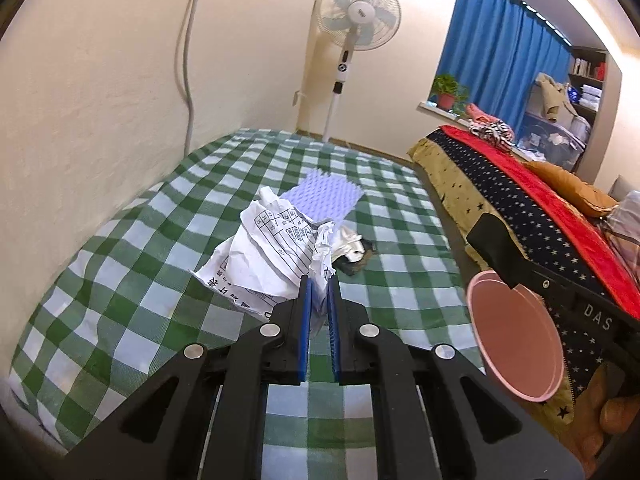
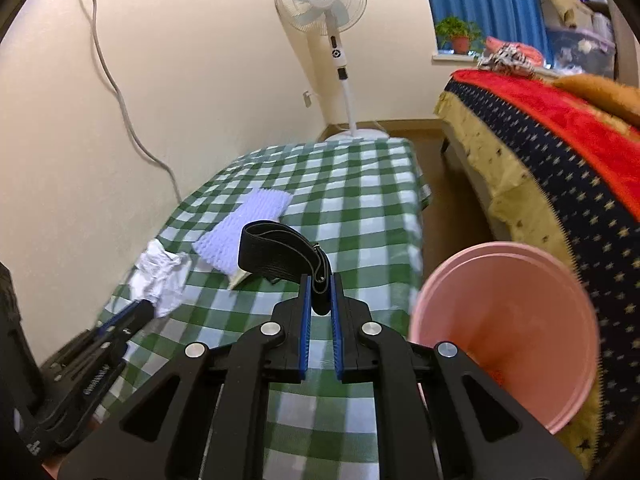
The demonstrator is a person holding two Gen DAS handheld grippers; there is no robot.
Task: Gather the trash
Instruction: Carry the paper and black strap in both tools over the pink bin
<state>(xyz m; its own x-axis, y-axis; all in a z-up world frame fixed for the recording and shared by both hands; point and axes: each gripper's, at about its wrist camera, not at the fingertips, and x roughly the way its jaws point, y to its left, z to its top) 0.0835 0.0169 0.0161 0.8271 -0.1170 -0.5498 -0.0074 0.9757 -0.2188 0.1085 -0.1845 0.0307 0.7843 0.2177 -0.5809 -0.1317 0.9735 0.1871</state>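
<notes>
My left gripper is shut on a crumpled white printed paper, held just above the green checked table cloth; it also shows in the right wrist view. My right gripper is shut on a black elastic strap, lifted over the cloth; the strap also shows in the left wrist view. A pink bin stands open to the right of the table, also seen in the left wrist view. A small brown and white wrapper lies on the cloth behind the paper.
A lilac bumpy foam sheet lies on the cloth further back, also in the right wrist view. A standing fan is beyond the table. A bed with a starry, red cover runs along the right. A wall borders the left.
</notes>
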